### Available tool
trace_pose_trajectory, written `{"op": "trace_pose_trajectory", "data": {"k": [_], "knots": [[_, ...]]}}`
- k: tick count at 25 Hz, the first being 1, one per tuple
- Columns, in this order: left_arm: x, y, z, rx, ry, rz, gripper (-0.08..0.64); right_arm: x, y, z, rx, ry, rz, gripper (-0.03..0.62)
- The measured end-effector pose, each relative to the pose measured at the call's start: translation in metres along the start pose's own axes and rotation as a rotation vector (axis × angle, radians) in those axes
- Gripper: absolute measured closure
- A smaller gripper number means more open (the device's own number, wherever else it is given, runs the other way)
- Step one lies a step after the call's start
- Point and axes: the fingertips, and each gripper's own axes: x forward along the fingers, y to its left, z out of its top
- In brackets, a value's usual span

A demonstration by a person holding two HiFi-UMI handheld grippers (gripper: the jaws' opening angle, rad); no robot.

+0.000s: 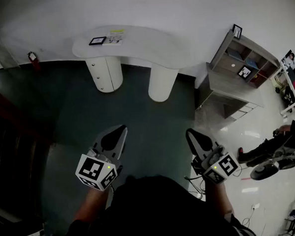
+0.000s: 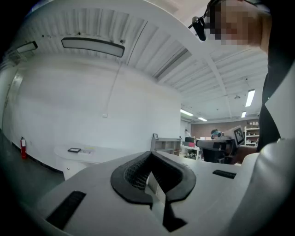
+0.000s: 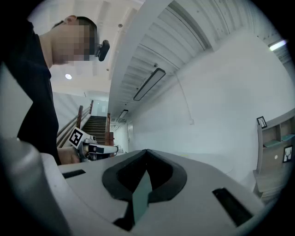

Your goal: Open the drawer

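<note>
A white curved desk [image 1: 133,46] stands against the far wall on two rounded pedestals. The left pedestal [image 1: 104,74] has a front of stacked drawers with small knobs. It also shows far off in the left gripper view, under the desk [image 2: 87,152]. My left gripper [image 1: 121,128] and right gripper [image 1: 190,133] are held low and close to my body, well short of the desk and pointing toward it. Both are shut, jaws meeting at the tips with nothing between them, as seen in the left gripper [image 2: 150,155] and right gripper [image 3: 146,151] views.
A black tablet [image 1: 97,41] and papers [image 1: 116,37] lie on the desk. A grey shelf unit [image 1: 236,67] stands at the right, and a person sits on a chair [image 1: 271,147] beyond it. A red fire extinguisher [image 1: 32,57] is at the far left. Dark green floor [image 1: 153,124] stretches ahead.
</note>
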Motion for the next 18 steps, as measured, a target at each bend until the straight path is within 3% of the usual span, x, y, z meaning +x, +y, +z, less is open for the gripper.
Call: {"op": "trace_pose_trajectory", "data": {"k": [3,10,18], "knots": [[-0.007,0.005,0.0,0.0,0.001,-0.007,0.546,0.002,0.004,-0.01,-0.027,0.032,-0.013,0.577],[-0.037,0.028,-0.002,-0.022,-0.01,0.013,0.546,0.033,0.035,-0.006,0.009,-0.002,0.022,0.577],[-0.091,0.078,-0.007,-0.023,-0.005,0.047,0.546,0.09,0.091,-0.019,0.015,0.039,0.134,0.575]]}}
